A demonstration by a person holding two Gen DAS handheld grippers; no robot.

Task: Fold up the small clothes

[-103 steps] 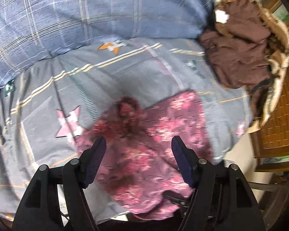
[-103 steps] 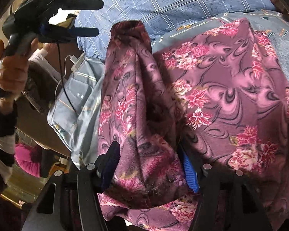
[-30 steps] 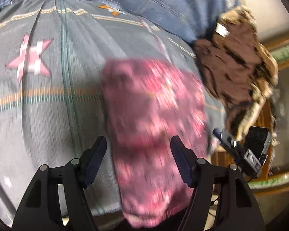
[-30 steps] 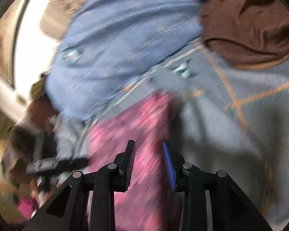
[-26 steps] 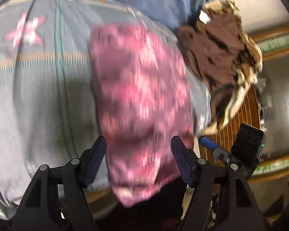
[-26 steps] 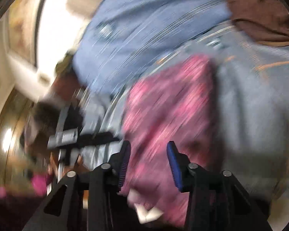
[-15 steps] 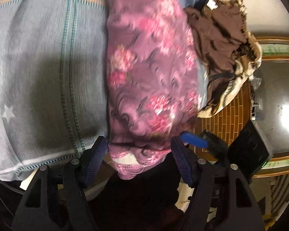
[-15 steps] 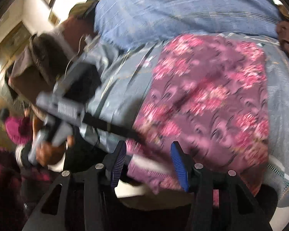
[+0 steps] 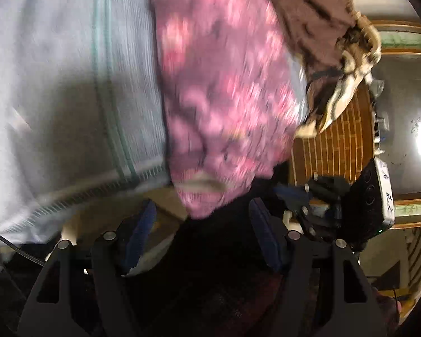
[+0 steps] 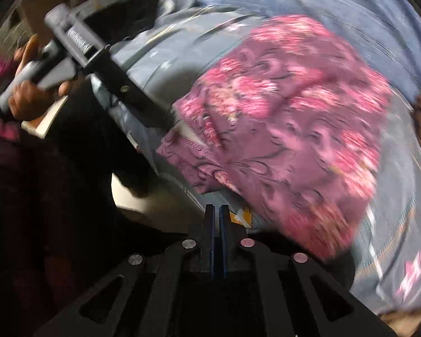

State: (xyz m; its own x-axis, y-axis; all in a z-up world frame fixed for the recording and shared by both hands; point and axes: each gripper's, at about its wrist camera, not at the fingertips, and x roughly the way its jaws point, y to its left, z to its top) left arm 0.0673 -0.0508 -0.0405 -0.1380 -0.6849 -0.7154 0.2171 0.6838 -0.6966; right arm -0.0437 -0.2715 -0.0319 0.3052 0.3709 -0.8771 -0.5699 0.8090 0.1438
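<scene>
Blur smears the pink flowered garment point(image 10: 283, 129), so we cannot read its folds; it lies on the grey bedsheet point(image 9: 56, 84) near the edge. Our left gripper point(image 9: 202, 224) gapes wide, empty. Our right gripper point(image 10: 216, 224) is closing, almost together, nothing between. Brown clothes point(image 9: 317, 28) sit beside a wooden stool point(image 9: 331, 146).

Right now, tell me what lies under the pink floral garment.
The pink floral garment rests on a grey-blue patterned sheet, which shows around it. Its near edge hangs past the sheet's border. What lies beneath its middle is covered, so cannot be seen.
</scene>
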